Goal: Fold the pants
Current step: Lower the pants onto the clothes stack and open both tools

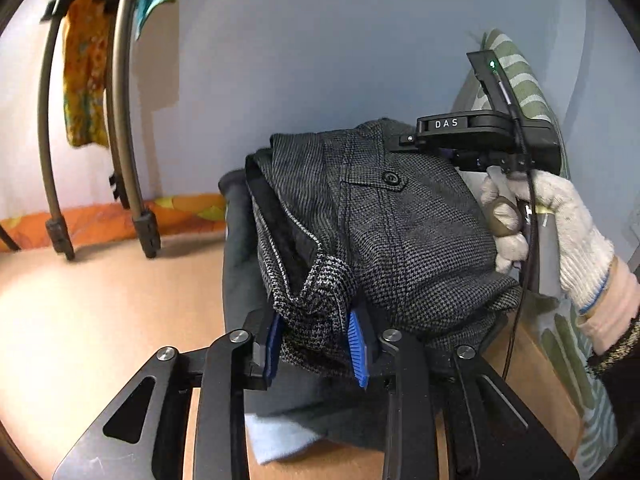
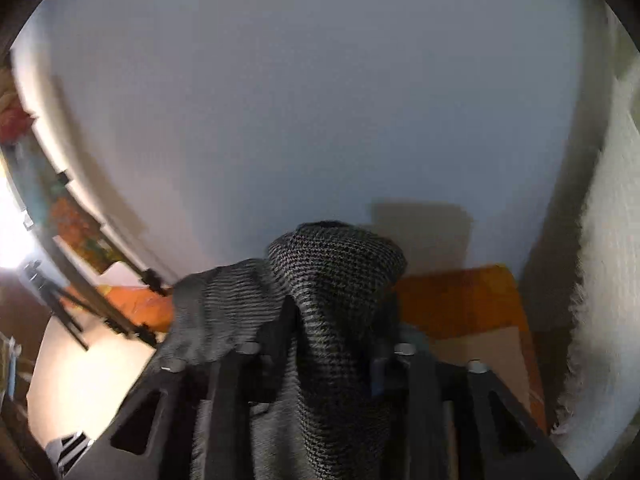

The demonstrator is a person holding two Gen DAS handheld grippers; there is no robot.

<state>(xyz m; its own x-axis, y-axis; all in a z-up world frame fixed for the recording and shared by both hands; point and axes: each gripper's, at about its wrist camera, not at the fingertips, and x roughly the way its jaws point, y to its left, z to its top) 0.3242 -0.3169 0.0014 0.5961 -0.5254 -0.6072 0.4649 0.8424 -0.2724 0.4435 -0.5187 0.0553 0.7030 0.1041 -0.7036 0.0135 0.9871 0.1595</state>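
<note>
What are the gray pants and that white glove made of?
The pants look like woven wool-type cloth: a fine, matte houndstooth check. The glove looks like knitted cotton: ribbed loops, off-white and slightly grubby. Neither fiber is certain.

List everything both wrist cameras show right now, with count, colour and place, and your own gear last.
pants: one pair, grey houndstooth, bunched on the table, a buttoned pocket facing up
dark cloth: one, charcoal, under the pants
light blue cloth: one, near edge, under the dark cloth
table: one, tan
drying rack: one, bronze tubes, far left
hanging clothes: orange and teal, on the rack
patterned fabric: green and white, right
wall: pale blue-grey
left hand-held gripper: blue pads, pants fold between them
right hand-held gripper: black, blurred, pants draped between its fingers
gloved hand: white knit, holding the right hand-held gripper
</note>
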